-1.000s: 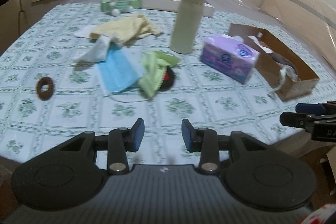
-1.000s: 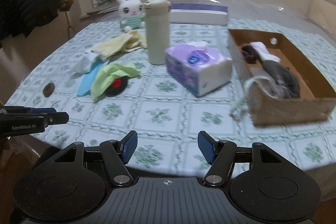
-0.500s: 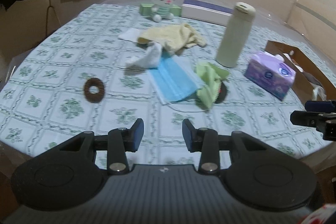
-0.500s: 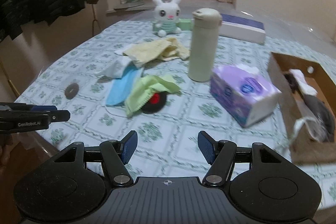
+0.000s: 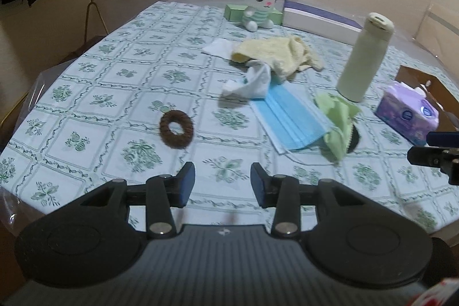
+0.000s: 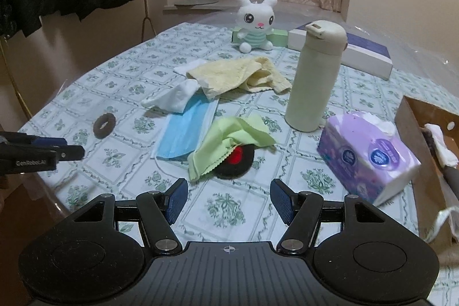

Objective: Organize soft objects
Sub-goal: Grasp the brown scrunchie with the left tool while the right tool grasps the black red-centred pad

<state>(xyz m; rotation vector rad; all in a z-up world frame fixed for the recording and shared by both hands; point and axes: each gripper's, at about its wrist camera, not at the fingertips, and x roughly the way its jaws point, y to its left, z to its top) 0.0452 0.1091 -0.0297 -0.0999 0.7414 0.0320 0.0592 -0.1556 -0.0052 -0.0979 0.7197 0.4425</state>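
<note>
Both grippers have swung left toward the mask (image 5: 289,119) pile, left gripper (image 5: 223,185) narrow, right gripper (image 6: 229,201) wide, both empty, so nothing's sorted yet.

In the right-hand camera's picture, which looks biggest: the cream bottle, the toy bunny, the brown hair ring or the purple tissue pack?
1. Cream bottle and purple tissue pack: similar, and the pack is nearer, so unranked.
2. Toy bunny, though farthest.
3. Brown hair ring.

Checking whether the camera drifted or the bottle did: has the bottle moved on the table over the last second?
No. The bottle stands where it did, just behind the tissue pack and right of the green cloth; only the view swung.
</note>
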